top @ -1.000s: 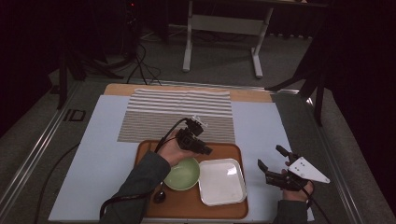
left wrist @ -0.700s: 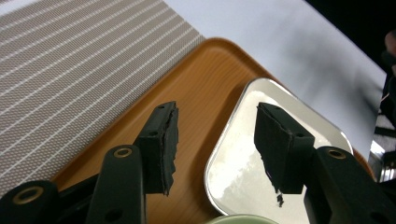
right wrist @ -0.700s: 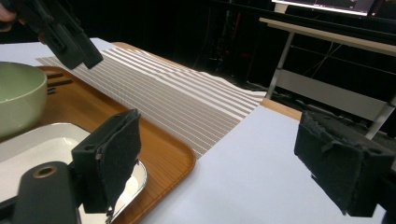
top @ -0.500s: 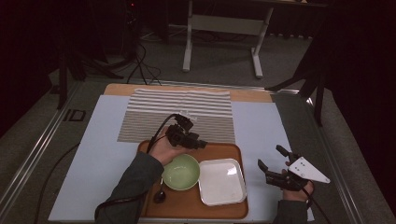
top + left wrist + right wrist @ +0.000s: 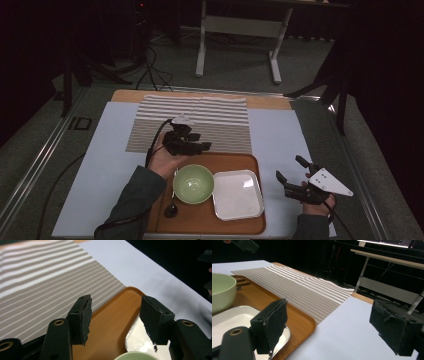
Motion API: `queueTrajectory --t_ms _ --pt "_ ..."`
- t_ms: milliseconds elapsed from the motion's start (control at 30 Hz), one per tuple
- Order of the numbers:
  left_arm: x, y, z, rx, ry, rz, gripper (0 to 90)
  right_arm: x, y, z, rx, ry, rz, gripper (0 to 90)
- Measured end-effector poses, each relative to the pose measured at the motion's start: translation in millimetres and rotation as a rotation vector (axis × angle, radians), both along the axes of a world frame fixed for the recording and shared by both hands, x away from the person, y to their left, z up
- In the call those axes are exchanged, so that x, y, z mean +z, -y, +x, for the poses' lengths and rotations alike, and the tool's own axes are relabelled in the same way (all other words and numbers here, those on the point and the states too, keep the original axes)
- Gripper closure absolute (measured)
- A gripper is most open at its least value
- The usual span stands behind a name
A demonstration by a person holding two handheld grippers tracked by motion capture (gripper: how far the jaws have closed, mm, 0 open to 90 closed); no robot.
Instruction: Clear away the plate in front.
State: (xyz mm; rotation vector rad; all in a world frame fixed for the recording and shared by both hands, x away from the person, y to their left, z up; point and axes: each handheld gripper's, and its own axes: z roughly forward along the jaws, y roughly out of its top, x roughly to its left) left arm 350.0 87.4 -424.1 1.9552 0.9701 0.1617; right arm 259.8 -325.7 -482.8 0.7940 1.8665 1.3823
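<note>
- Bowl point(image 5: 193, 183): green, upright on the tray point(image 5: 235, 222), left of middle, touching nothing but the tray as far as the high view shows.
- Left tongs point(image 5: 202, 147): just beyond the bowl's far rim, over the tray's far edge where it meets the striped mat point(image 5: 210, 117). Jaws have just been opening and now stand wide, nothing between them. In the left gripper view point(image 5: 115, 315) the gap frames bare tray wood, with the bowl's rim point(image 5: 136, 356) at the bottom edge and clear of both pads.
- Left hand point(image 5: 162, 157): wrapped round the tongs' body, sleeve running back to the bottom edge.
- Spoon point(image 5: 171, 207): dark, lying on the tray at the bowl's near-left side; whether it touches the bowl is hard to tell at this angle.
- Dish point(image 5: 237, 194): white, square, on the tray just right of the bowl, the two close or touching.
- Right tongs point(image 5: 290, 175): off the tray's right side, above the pale blue cover point(image 5: 280, 135) on the surface. Jaws wide apart and empty; the right gripper view point(image 5: 328, 326) shows only the cover and tray corner between the pads.
- Mat: flat beyond the tray, its near edge at the tray's far rim.
</note>
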Motion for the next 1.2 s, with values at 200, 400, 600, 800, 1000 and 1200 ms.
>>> queueTrajectory --t_ms 200,400,600,800,1000,1200 --pt "0.1 -17.9 -5.7 0.053 0.033 -0.020 42.8 0.3 -0.3 -0.7 0.001 0.002 -0.002 14.0" --pt "-0.9 -33.0 -13.4 0.097 0.066 -0.015 42.0 0.2 -0.1 -0.7 0.000 0.000 -0.002 14.0" --pt "-3.8 -52.1 -22.5 0.139 0.093 -0.031 41.2 0.2 -0.7 -0.8 0.002 -0.002 -0.003 14.0" --pt "-10.2 -73.2 -31.3 0.188 0.107 -0.047 40.8 -0.2 -1.8 -0.5 0.006 -0.005 -0.004 14.0" --pt "-20.8 -94.2 -39.2 0.242 0.109 -0.077 39.9 -0.2 -1.9 -0.7 0.005 -0.006 -0.004 14.0" --pt "-32.9 -113.0 -48.8 0.302 0.122 -0.086 39.3 -0.2 -1.8 -0.7 0.005 -0.005 -0.005 14.0"
